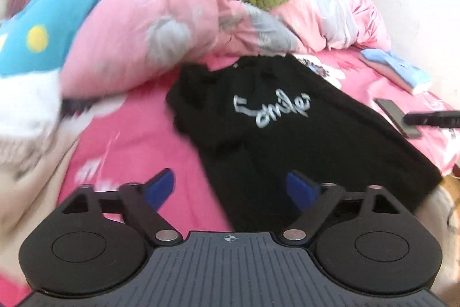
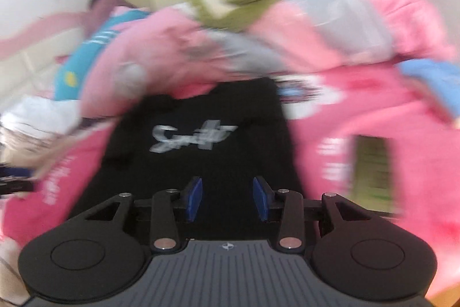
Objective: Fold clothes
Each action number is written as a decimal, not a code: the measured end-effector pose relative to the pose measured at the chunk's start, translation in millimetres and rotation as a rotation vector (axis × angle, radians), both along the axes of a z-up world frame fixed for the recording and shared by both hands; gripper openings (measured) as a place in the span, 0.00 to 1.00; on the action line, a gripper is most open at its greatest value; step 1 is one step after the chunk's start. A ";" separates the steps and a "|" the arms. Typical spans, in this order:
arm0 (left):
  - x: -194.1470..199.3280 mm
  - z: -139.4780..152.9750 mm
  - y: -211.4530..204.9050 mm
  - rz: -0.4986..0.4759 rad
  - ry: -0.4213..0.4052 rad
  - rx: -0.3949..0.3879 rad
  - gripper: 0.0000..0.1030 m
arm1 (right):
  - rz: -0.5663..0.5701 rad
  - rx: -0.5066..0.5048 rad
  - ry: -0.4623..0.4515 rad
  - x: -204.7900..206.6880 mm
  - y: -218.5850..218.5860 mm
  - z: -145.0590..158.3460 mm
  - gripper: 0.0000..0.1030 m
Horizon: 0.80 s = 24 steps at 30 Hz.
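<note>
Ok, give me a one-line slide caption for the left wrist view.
Left gripper open over a black printed T-shirt lying on the pink bedsheet, heaped pink quilt behind.

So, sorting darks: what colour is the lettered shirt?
Black shirt with pale grey-white script lettering; clearest in the left wrist view.

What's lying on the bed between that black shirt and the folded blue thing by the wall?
A dark phone lies on the pink sheet between the black shirt and the blue folded item, clearest in the left wrist view.
</note>
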<state>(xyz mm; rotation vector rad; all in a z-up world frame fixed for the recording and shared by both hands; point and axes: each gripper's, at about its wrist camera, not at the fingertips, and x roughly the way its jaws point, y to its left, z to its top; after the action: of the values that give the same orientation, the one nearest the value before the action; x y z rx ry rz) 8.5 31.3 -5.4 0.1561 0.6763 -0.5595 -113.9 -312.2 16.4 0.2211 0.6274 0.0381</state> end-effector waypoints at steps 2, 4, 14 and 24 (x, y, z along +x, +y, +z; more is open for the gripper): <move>23.2 -10.7 -25.5 -0.007 -0.029 0.042 0.88 | 0.046 0.044 0.013 33.9 14.8 -15.4 0.40; 42.3 -25.2 -49.0 0.001 -0.062 0.116 0.86 | 0.062 0.065 0.036 66.8 27.5 -33.5 0.40; 119.5 -49.8 -10.7 0.148 0.131 -0.099 0.10 | 0.026 0.185 0.107 130.2 28.9 -91.7 0.38; 198.9 -23.4 61.9 0.480 -0.061 -0.098 0.08 | 0.040 0.178 0.077 127.2 27.0 -100.1 0.37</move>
<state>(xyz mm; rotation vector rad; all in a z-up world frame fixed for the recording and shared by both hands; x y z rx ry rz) 207.4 93.2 -28.8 -0.0818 0.5990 -0.1257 13.2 -285.2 -83.7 0.3835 0.7058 0.1245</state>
